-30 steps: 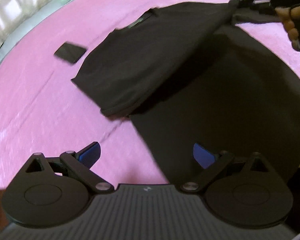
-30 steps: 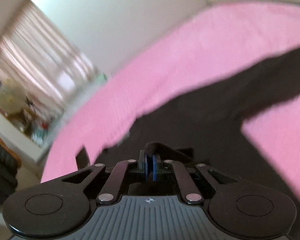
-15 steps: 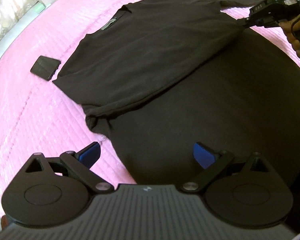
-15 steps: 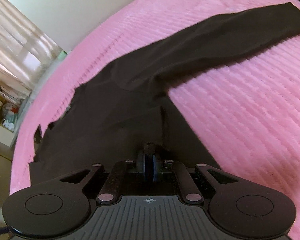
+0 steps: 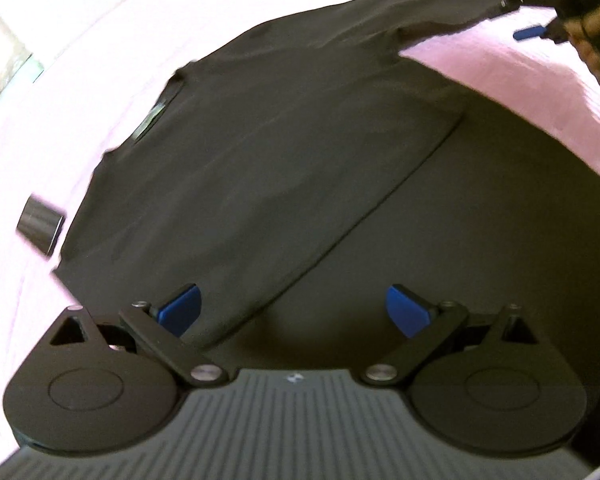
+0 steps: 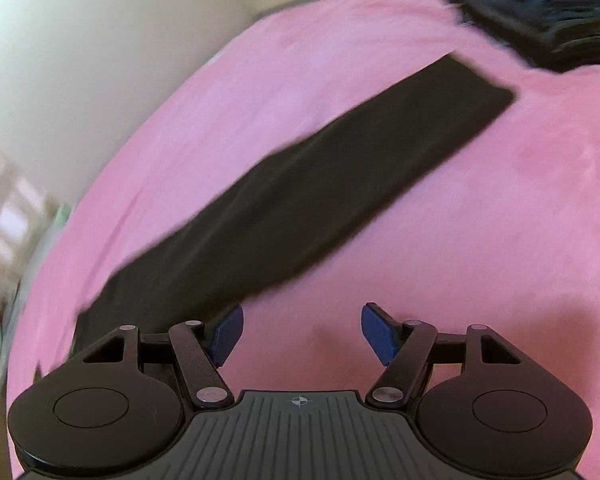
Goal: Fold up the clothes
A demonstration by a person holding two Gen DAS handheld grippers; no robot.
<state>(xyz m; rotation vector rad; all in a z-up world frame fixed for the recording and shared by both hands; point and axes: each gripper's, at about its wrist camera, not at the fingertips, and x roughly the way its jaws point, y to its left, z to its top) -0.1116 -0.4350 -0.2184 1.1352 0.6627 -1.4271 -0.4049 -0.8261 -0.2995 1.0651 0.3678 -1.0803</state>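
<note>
A black long-sleeved top (image 5: 284,168) lies flat on the pink bedcover (image 5: 520,80), folded lengthwise, its collar to the left. My left gripper (image 5: 296,310) hovers open over the top's near edge with nothing between its blue pads. One black sleeve (image 6: 340,184) stretches diagonally across the pink cover in the right wrist view. My right gripper (image 6: 302,332) is over bare pink cover just right of the sleeve; its jaws are opening and hold nothing. It also shows at the far right of the left wrist view, as the right gripper (image 5: 540,20) in a hand.
A small black folded item (image 5: 40,226) lies on the cover left of the top. A stack of dark folded clothes (image 6: 540,12) sits at the far right corner of the bed. A pale wall and a bright window lie beyond the bed's left side.
My right gripper let go of the sleeve, opened and moved right off the cloth. The sleeve now lies flat. My left gripper moved over the top's near edge, staying open.
</note>
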